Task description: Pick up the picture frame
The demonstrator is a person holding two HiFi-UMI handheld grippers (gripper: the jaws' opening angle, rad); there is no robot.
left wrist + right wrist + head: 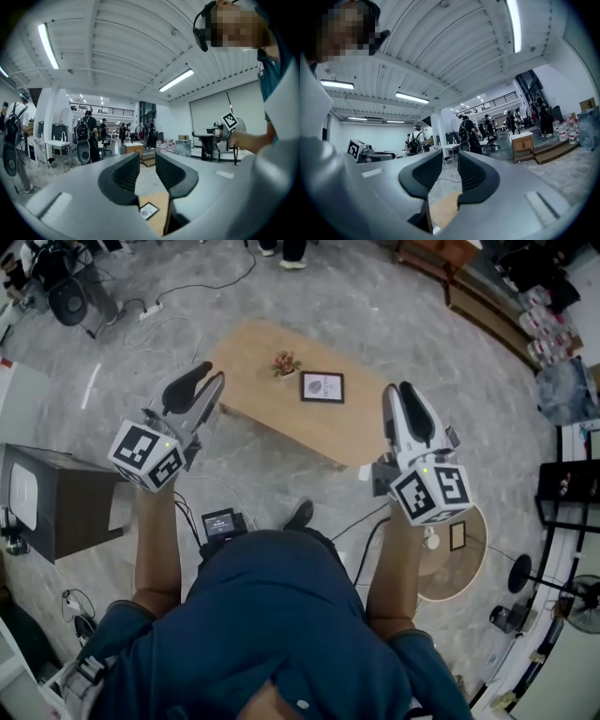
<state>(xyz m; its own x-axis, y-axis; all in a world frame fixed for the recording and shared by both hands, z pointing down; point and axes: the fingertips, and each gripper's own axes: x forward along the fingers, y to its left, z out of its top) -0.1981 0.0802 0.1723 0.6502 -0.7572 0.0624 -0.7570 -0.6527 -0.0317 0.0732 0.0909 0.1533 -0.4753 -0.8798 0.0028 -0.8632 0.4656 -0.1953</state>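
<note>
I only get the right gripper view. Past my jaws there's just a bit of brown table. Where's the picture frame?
Observer: The picture frame lies flat near the middle of the wooden table, ahead of both grippers.
Operator: Is anything next to it?
Observer: A small potted plant stands beside it on the head view's left, not touching it.
Operator: Is my other gripper holding something?
Observer: No. The left gripper has its jaws slightly apart with nothing between them.
</note>
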